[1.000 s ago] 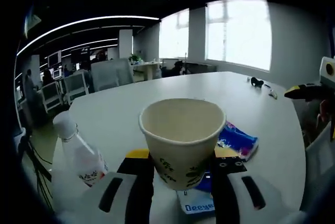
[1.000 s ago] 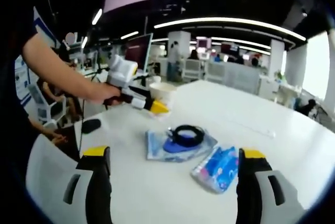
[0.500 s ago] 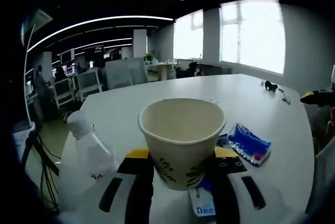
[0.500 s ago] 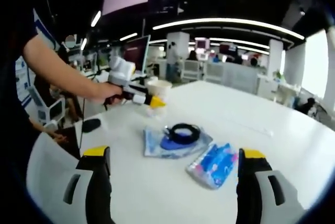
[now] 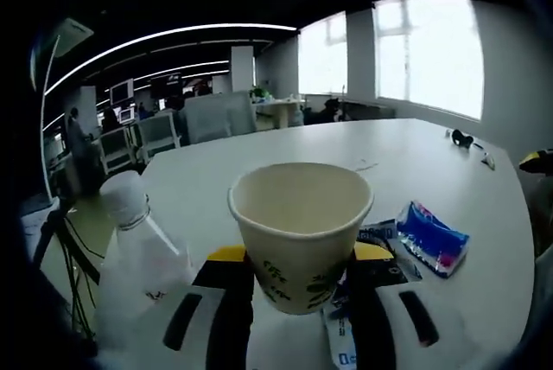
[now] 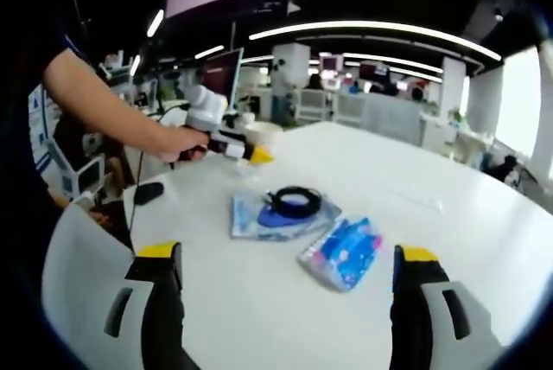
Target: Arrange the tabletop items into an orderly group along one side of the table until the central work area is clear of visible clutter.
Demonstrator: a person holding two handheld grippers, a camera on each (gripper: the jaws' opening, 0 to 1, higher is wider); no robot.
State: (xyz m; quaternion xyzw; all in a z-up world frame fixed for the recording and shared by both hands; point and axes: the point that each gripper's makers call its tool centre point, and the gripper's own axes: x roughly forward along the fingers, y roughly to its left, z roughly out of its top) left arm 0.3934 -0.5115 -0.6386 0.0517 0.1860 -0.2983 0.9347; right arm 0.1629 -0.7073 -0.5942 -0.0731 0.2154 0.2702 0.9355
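Paper cup is gripped by the left claw, a plastic bottle just beside it; the right claw is spread wide, empty, a blue packet ahead between its jaws.

Bright windows blow out white, ceiling strip lights curve with fisheye distortion, edges soft

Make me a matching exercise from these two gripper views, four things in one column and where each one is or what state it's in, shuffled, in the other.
Things:
1. paper cup
2. plastic bottle
3. black cable coil
4. right hand-held gripper

States:
A. lying on a blue flat packet
B. jaws wide apart, nothing between them
C. clamped between the left hand-held gripper jaws
D. standing on the white table, beside the cup

Pairs: 1-C, 2-D, 3-A, 4-B
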